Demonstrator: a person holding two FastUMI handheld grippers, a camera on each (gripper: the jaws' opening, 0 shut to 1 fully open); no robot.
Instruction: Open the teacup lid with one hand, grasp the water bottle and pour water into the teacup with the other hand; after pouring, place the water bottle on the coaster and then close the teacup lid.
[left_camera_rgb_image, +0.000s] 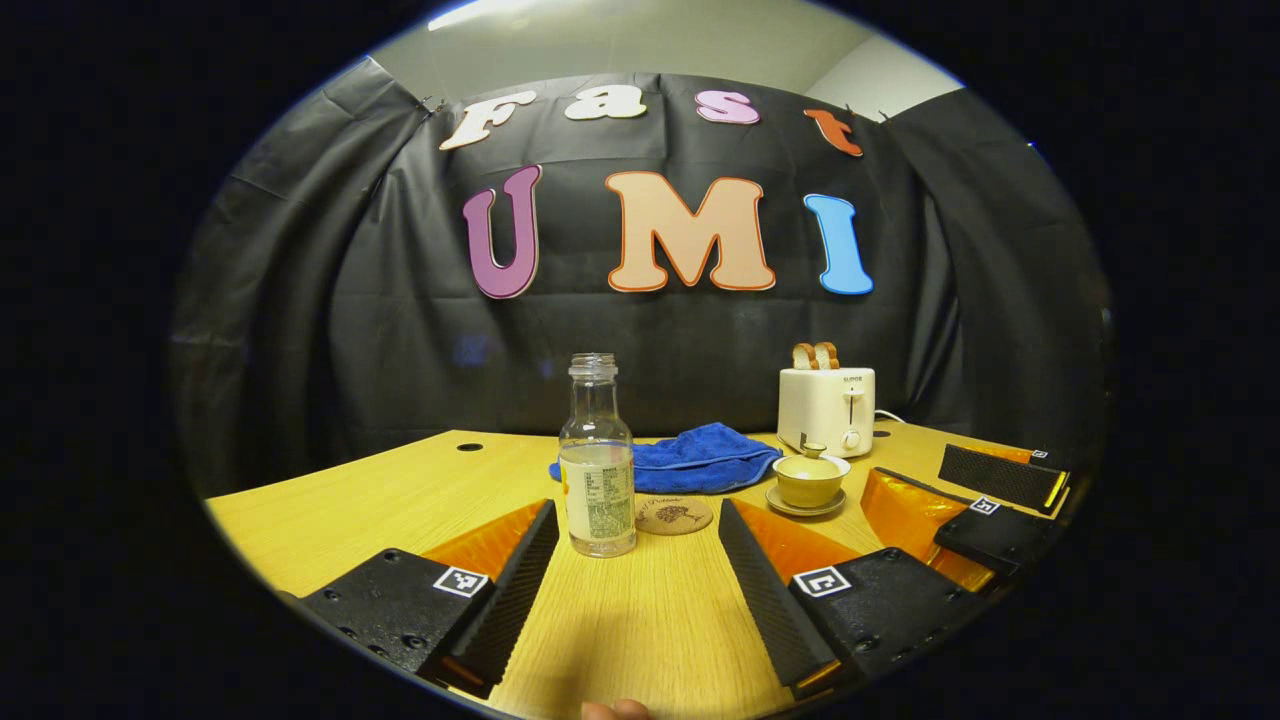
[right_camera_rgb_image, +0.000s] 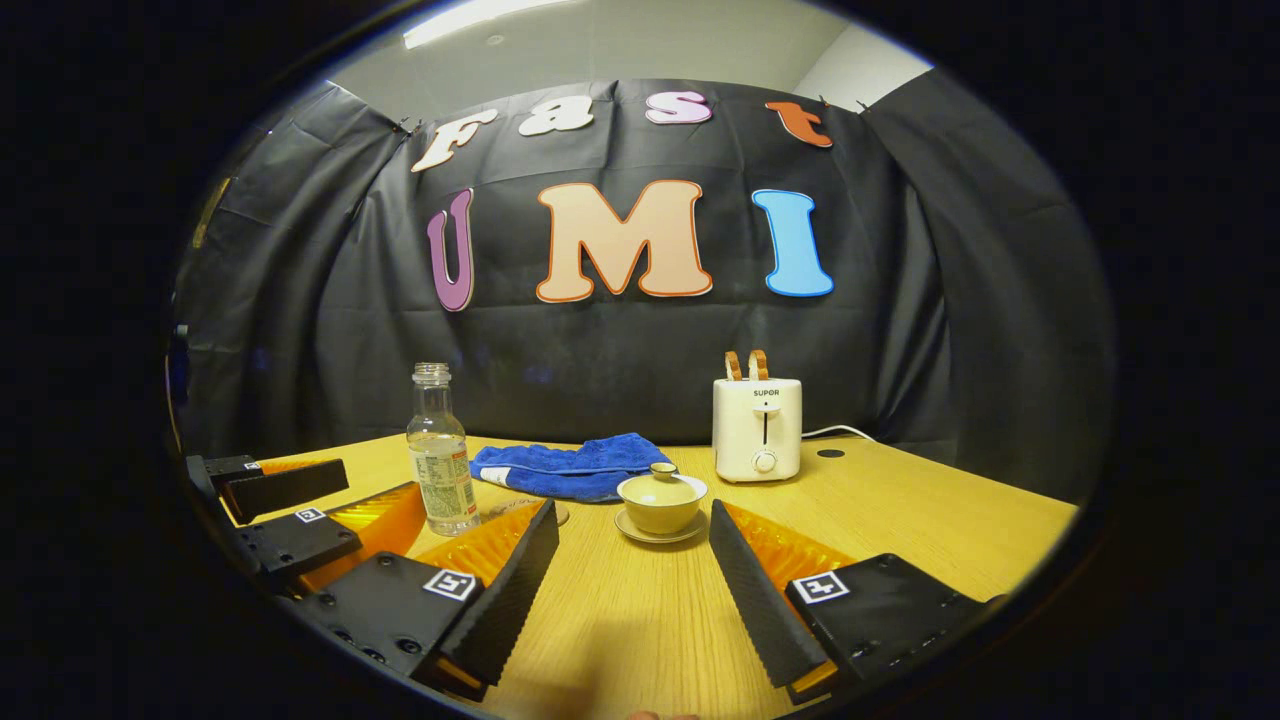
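Observation:
A clear, uncapped water bottle (left_camera_rgb_image: 597, 465) stands upright on the wooden table, just ahead of my open left gripper (left_camera_rgb_image: 635, 535). A round brown coaster (left_camera_rgb_image: 674, 516) lies right beside the bottle. The yellow teacup (left_camera_rgb_image: 809, 480) sits on its saucer with the lid on. In the right gripper view the teacup (right_camera_rgb_image: 660, 502) stands straight ahead of my open right gripper (right_camera_rgb_image: 632, 535), and the bottle (right_camera_rgb_image: 441, 467) is off to the left. The right gripper (left_camera_rgb_image: 985, 500) shows in the left gripper view, also open. The left gripper (right_camera_rgb_image: 300, 505) shows at the left edge of the right gripper view.
A blue towel (left_camera_rgb_image: 700, 458) lies crumpled behind the coaster and cup. A white toaster (left_camera_rgb_image: 827, 408) with bread slices in it stands at the back, its cable trailing right. The wooden table (right_camera_rgb_image: 950, 520) has a cable hole (left_camera_rgb_image: 469, 446) at the far left.

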